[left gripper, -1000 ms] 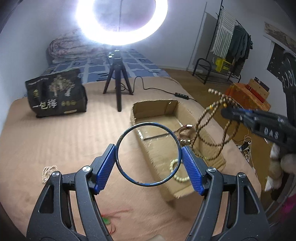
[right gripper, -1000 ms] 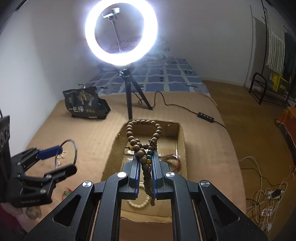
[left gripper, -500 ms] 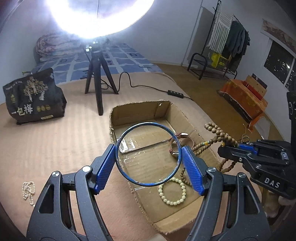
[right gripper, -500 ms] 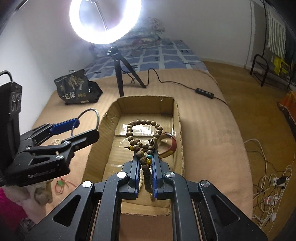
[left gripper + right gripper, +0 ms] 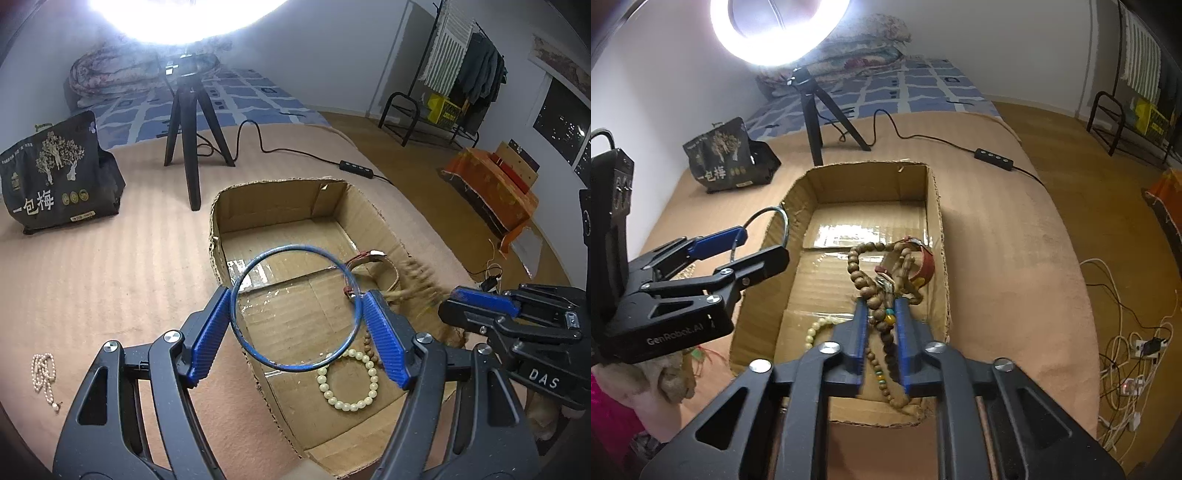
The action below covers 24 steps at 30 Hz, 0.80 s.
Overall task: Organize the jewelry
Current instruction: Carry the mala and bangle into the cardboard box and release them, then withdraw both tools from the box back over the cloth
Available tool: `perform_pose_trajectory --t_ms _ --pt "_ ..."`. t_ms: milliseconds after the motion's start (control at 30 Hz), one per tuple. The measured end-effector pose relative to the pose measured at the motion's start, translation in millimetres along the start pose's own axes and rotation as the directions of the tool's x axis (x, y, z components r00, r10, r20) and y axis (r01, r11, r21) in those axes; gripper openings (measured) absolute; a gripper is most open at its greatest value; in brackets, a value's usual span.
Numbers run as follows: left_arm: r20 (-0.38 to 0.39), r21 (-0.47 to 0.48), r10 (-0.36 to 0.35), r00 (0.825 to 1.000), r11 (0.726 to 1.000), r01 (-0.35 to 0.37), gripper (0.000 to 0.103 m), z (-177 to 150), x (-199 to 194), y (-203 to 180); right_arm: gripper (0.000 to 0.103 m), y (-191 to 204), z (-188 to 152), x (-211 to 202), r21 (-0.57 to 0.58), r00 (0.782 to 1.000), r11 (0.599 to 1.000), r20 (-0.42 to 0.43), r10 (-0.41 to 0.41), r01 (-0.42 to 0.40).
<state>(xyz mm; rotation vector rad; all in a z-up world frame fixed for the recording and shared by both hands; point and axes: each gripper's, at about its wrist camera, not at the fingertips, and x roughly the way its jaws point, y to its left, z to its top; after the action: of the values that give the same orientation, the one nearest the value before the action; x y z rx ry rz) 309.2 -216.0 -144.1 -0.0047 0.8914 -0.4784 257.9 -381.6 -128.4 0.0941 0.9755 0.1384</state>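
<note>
An open cardboard box (image 5: 266, 206) (image 5: 938, 221) lies on the tan bed cover. My left gripper (image 5: 295, 314) is shut on a thin blue bangle (image 5: 258, 350) and holds it over the box's near left side; it shows from the side in the right wrist view (image 5: 764, 236). My right gripper (image 5: 881, 306) has its jaws a little apart around a wooden bead strand (image 5: 882, 284), which hangs down into the box and looks motion-blurred in the left wrist view (image 5: 417, 284). A cream bead bracelet (image 5: 347, 380) and a red-strapped watch (image 5: 919, 262) lie in the box.
A small pearl necklace (image 5: 44, 373) lies on the cover to the left of the box. A ring light's tripod (image 5: 188, 122), its cable and inline switch (image 5: 356, 168), and a black bag (image 5: 55, 177) stand behind the box. Cables lie on the floor at the right (image 5: 1126, 354).
Both grippers have come lower and closer to the box. The right gripper's jaws have parted slightly, and the wooden beads have dropped lower into the box.
</note>
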Motion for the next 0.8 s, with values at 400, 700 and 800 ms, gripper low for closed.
perform_pose_trajectory --t_ms 400,700,800 --pt "0.039 0.018 0.021 0.999 1.0 -0.022 0.075 -1 -23 2 0.045 -2 -3 -18 0.007 0.997 0.999 0.051 -0.052 0.052" --pt "0.095 0.021 0.058 0.994 0.998 -0.06 0.075 -6 -59 14 0.064 16 0 -36 -0.021 0.989 0.995 0.118 -0.092 0.095" --pt "0.109 0.031 0.076 0.991 0.996 -0.08 0.075 -8 -70 20 0.064 23 -1 -42 -0.031 0.986 0.994 0.137 -0.1 0.105"
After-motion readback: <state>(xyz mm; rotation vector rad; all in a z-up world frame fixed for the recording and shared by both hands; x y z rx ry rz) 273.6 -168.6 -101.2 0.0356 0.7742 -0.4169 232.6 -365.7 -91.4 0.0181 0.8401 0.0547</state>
